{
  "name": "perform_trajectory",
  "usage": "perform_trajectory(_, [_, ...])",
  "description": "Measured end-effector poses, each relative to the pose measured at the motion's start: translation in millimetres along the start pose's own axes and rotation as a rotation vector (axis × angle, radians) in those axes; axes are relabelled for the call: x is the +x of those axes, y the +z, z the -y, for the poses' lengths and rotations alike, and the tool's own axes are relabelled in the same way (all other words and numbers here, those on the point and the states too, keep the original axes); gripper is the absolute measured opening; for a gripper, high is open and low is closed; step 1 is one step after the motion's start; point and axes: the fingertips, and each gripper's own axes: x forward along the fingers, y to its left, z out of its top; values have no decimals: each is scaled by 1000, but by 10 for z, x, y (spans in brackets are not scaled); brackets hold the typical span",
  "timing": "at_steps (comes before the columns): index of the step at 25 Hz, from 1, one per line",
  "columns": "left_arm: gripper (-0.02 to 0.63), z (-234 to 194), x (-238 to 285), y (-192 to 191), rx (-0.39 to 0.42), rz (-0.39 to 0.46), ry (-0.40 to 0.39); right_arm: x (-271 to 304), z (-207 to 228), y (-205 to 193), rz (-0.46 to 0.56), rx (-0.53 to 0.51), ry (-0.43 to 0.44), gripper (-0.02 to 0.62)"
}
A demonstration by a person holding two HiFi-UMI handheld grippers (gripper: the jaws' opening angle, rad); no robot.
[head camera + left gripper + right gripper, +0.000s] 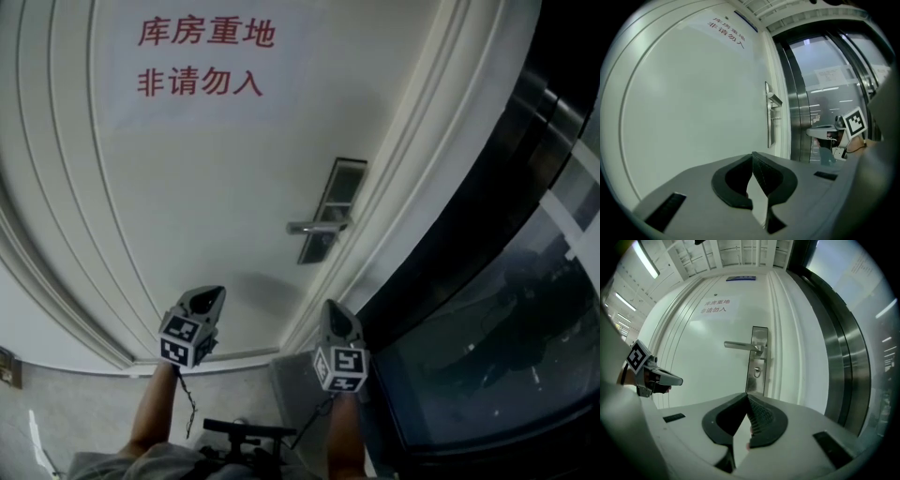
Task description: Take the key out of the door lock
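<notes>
White door (216, 187) | key (757, 371) at lock (758, 357) indistinct | left gripper (752, 157), right gripper (746, 397) jaws clenched, empty

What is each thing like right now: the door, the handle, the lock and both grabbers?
Door, shut in its frame.
Door handle, level, not pushed down.
Lock, something small at the keyhole, too small to name.
Left gripper, fingers together, empty, short of the door.
Right gripper, fingers together, empty, short of the door.
</notes>
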Motion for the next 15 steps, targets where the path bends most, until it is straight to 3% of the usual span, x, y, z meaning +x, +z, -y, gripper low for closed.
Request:
perform_trajectory(7, [8,-58,61,-16,-5,-7,4,232,27,282,33,-97,14,12])
perform_trajectory(13, [7,-90,60,-42,-11,-13,9,343,41,410,41,-241,25,15])
perform_trajectory(15, [8,-88,52,-51,-11,-14,8,387,0,421,27,-282,52,59])
